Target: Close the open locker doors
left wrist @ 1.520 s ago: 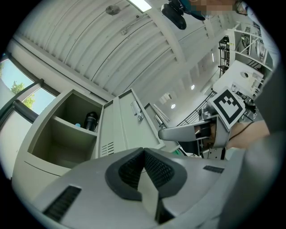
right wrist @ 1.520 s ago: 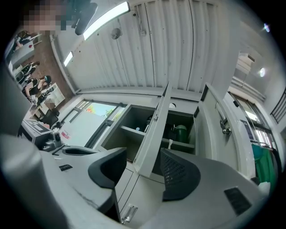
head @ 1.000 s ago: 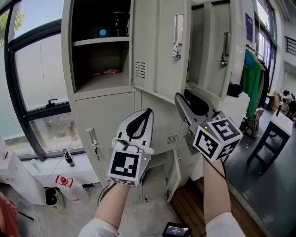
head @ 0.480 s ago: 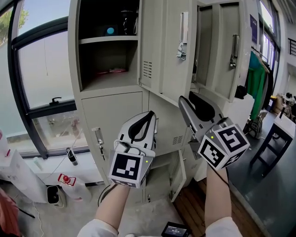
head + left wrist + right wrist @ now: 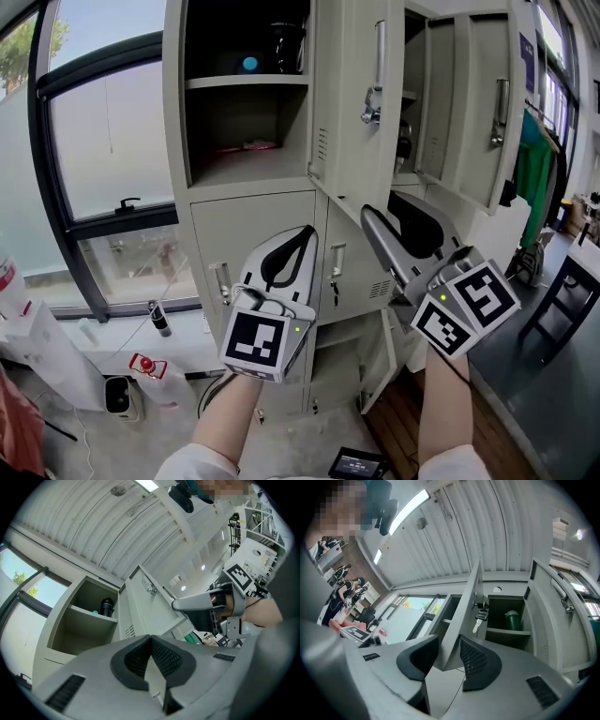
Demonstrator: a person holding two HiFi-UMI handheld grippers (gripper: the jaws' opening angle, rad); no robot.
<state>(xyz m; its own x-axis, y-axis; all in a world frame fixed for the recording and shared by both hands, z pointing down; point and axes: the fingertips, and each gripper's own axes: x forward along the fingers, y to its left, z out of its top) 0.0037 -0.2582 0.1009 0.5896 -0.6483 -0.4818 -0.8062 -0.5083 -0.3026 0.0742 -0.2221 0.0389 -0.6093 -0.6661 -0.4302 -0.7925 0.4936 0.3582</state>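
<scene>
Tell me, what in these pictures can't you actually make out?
- Flat pink thing low in the open grey metal locker: head view, too small and shadowed to identify.
- Small dark screen device: head view, cut off by the bottom edge.
- Dark key tag hanging on the open grey door: right gripper view, print too small to read.

The left gripper (image 5: 150,637), pads pressed tip to tip with nothing between them, points up at an open locker compartment (image 5: 70,625) (a dark flask (image 5: 107,606) stands on its shelf). Beside it a locker door (image 5: 145,602) hangs open. Near the door's lower edge is the right gripper (image 5: 187,607), jaws just opening, their gap unreadable from this side.
</scene>
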